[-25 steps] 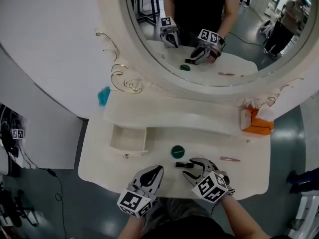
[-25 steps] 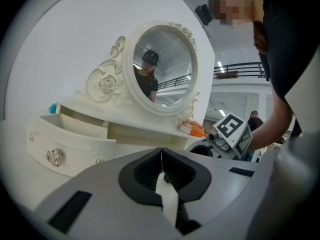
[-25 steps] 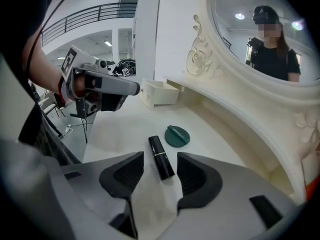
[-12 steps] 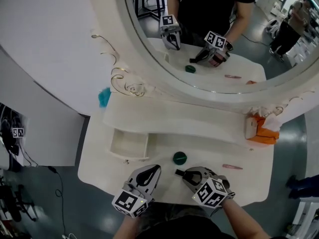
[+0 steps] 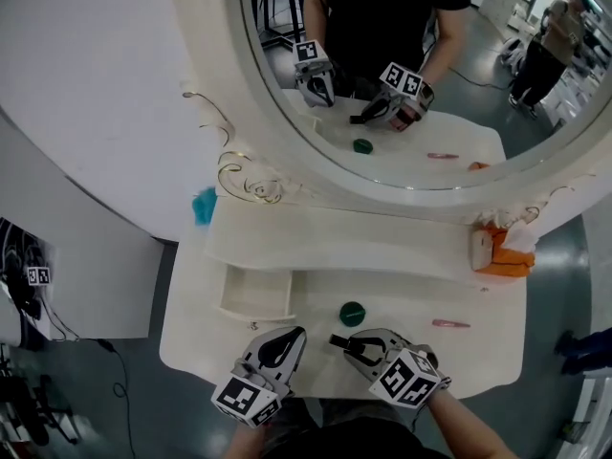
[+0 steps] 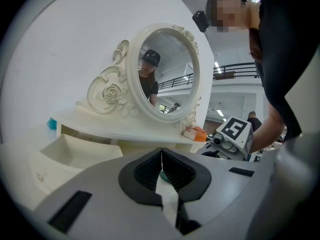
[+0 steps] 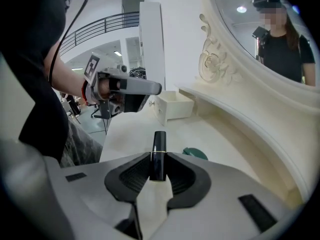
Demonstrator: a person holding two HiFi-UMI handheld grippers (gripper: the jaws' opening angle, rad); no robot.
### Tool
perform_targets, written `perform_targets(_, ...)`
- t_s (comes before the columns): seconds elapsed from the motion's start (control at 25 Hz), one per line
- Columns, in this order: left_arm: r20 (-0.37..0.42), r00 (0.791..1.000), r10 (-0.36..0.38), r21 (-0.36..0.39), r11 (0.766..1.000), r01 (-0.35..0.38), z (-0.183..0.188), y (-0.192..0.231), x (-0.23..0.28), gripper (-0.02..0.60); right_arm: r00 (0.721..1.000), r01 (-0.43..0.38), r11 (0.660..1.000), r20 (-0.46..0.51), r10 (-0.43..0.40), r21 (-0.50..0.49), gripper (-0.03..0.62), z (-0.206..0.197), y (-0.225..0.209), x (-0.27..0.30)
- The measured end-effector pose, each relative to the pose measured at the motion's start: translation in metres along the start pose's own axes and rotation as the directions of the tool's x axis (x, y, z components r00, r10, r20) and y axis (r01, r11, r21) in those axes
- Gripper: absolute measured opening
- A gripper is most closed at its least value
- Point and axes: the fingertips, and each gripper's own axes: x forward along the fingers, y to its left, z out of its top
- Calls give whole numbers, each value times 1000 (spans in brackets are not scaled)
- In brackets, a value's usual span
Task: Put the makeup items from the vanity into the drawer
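Gripping a black lipstick (image 7: 159, 156) in the right fingers (image 7: 131, 176), just closed further (left fingers (image 6: 147, 171) clenched, empty), green lid (image 5: 352, 313) at twelve o'clock.

The slim black lipstick tube (image 7: 158, 156) I hold looks like glossy plastic, ringed by a thin gold metallic band. The round dark green compact (image 5: 352, 313) seems smooth plastic. The cream vanity top (image 5: 411, 295) looks smooth, painted and faintly sheened. The oval mirror (image 5: 402, 75) is glossy glass.

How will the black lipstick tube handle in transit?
Likely rigid and light: the lipstick tube is small. The right tongs, just closed on it, grip one end; its glossy case may slip. Round, so probably rolls when released.
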Motion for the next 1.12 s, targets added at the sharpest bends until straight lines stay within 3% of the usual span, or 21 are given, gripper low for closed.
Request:
perform_targets(0.2,-2,999,-44,27,999,44,14,19,-11,15,998,33,999,55,-36,39,110,36,-2,5)
perform_targets(0.72,29,999,27,2,1000,-27,34,91,-57,15,982,43,995,182,-58,86,109,131,-10,28)
perform_targets(1.12,55,993,103,-18,995,-102,41,135,-87,15,993,18,999,115,-14,-29,109,184,-23,75)
